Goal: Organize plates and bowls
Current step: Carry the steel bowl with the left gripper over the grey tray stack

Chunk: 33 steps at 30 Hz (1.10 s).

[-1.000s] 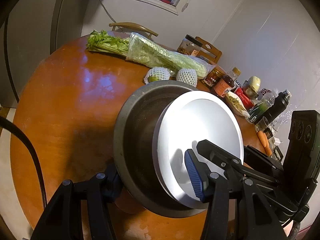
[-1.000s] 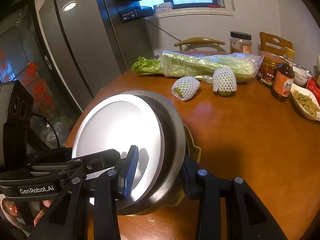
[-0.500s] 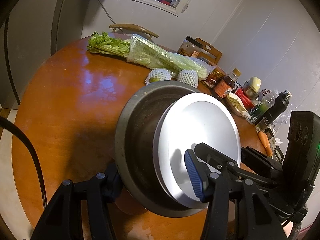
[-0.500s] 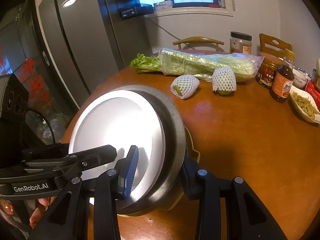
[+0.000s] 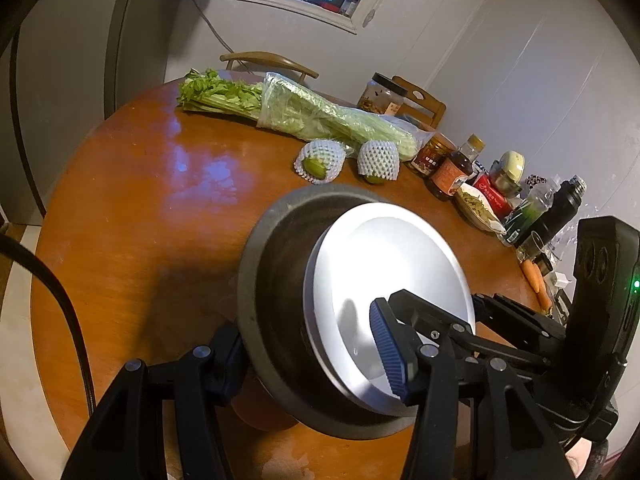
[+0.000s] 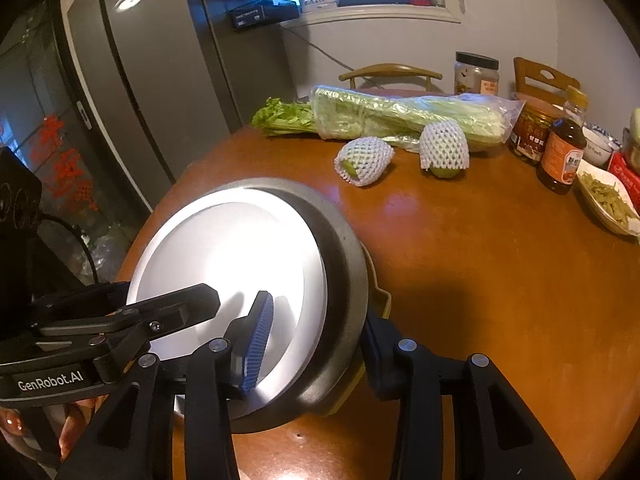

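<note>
A white plate point(image 5: 392, 280) lies inside a larger grey metal dish point(image 5: 272, 264), and both rest on a yellow dish point(image 6: 378, 292) whose edge shows underneath. The stack is tilted above the round wooden table point(image 5: 132, 200). My left gripper point(image 5: 308, 356) is shut on the near rim of the stack, one finger under it and the blue pad on the white plate. My right gripper point(image 6: 316, 348) is shut on the same stack point(image 6: 236, 256) from the other side. Each view shows the other gripper gripping the rim.
Bagged celery point(image 5: 312, 116) and two net-wrapped fruits point(image 5: 320, 160) lie at the table's far side. Jars, sauce bottles point(image 5: 452, 172), a dish of food point(image 6: 608, 200) and a black flask point(image 5: 560, 208) crowd the right edge. A fridge point(image 6: 132, 92) stands left; chairs stand behind.
The stack held by both grippers has moved slightly lower and nearer the table. Both grips are unchanged.
</note>
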Tool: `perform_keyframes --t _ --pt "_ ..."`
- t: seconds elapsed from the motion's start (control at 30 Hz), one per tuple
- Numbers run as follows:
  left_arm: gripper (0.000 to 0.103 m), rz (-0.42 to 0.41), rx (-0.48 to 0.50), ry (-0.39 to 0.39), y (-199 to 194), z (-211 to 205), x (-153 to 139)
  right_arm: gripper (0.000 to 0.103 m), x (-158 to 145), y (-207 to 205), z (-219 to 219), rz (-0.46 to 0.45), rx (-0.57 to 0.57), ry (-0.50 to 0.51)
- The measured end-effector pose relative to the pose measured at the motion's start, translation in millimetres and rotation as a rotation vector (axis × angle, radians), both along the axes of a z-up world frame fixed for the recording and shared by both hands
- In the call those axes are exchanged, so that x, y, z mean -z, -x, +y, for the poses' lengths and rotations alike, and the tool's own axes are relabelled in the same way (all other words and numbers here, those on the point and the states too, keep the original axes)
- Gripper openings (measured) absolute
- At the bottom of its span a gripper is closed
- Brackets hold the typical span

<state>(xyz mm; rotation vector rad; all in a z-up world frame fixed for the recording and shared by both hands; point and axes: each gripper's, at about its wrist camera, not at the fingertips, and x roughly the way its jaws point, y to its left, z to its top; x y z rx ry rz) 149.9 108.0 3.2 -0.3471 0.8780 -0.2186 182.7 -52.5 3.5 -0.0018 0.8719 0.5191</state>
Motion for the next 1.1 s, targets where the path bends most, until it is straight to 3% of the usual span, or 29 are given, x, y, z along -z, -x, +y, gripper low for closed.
perform_keyframes --t 0.4,0.6,0.77,0.9,1.1 --pt "0.056 -0.038 -0.045 -0.070 5 4 -6 0.049 -1 2 -1 -0.012 0.003 -0.002" --pt "0.057 -0.067 -0.060 -0.117 11 0 -12 0.055 -10 8 -3 -0.067 0.010 0.014" --pt "0.058 -0.071 -0.067 -0.124 15 -1 -16 0.058 -18 13 -3 -0.111 0.007 0.028" --pt "0.060 -0.074 -0.086 -0.126 20 2 -19 0.068 -23 15 -6 -0.133 0.018 0.025" --pt "0.061 -0.055 -0.129 -0.103 24 11 -16 0.069 -24 17 -16 -0.139 0.043 0.016"
